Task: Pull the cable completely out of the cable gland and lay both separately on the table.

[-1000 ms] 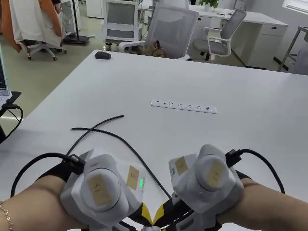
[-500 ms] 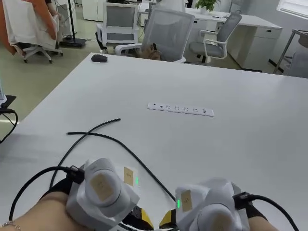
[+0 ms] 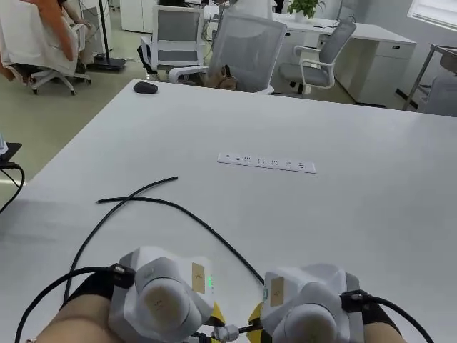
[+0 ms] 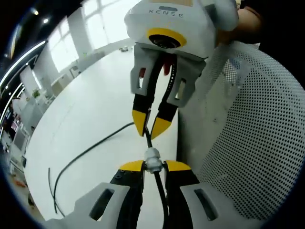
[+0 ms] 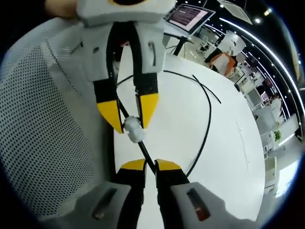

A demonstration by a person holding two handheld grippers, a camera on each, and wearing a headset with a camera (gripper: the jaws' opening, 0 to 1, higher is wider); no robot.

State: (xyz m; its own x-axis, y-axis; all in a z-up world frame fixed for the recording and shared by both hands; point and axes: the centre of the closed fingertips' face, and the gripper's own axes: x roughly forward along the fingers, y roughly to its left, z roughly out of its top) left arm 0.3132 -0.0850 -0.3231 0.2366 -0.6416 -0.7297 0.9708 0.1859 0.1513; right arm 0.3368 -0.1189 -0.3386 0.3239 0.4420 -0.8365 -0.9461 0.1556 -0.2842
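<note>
White cable gland (image 4: 153, 161) threaded on black cable (image 4: 159, 193).

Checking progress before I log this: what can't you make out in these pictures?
1. Head view: jaws of left gripper and right gripper, hidden under their housings.
2. Gripper views: cable length remaining inside the cable gland, hidden by its body.
3. Head view: power strip markings, too small.

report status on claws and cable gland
Left claw shut on cable gland. Right claw shut on cable beside it. Cable not yet out. Power strip well clear.
</note>
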